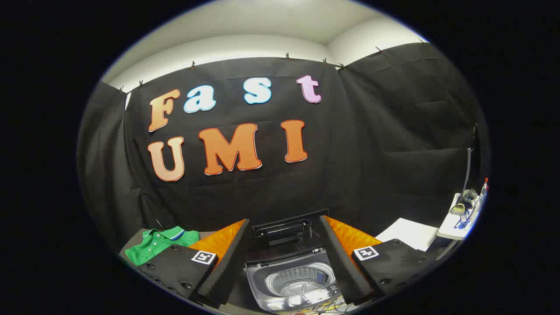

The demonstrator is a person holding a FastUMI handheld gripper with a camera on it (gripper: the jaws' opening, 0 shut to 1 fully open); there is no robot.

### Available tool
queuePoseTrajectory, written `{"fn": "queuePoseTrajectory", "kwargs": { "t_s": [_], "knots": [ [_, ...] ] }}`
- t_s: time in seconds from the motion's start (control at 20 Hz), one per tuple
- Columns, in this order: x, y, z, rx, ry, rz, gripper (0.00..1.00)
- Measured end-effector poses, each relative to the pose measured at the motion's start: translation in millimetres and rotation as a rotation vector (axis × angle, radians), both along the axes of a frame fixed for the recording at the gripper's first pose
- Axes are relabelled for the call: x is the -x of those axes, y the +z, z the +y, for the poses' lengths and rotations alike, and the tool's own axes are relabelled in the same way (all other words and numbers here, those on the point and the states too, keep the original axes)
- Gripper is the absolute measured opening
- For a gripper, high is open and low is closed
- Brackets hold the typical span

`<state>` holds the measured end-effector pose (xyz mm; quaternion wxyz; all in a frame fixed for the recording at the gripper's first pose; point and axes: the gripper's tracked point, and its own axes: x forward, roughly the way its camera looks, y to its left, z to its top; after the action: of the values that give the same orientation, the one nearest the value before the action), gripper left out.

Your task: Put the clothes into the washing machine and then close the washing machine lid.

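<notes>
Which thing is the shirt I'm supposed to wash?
Find the open washing machine between the open tool's fingers. Left of it, beyond the left finger, lies a green polo shirt, the one bright green cloth there, with a striped collar.

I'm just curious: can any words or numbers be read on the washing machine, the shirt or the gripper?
Small grey top-loading washing machine: panel markings too small to read.
Green polo shirt: none.
Gripper, open, fingers flanking the machine: square black-and-white markers, no words.
</notes>
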<state>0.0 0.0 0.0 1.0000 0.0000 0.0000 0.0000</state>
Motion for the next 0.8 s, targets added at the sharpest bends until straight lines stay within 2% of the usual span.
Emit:
{"fn": "queuePoseTrajectory", "kwargs": {
  "t_s": [0.8],
  "knots": [
    [-5.6, 8.3, 5.2, 0.011, 0.018, -0.006, 0.98]
  ]
}}
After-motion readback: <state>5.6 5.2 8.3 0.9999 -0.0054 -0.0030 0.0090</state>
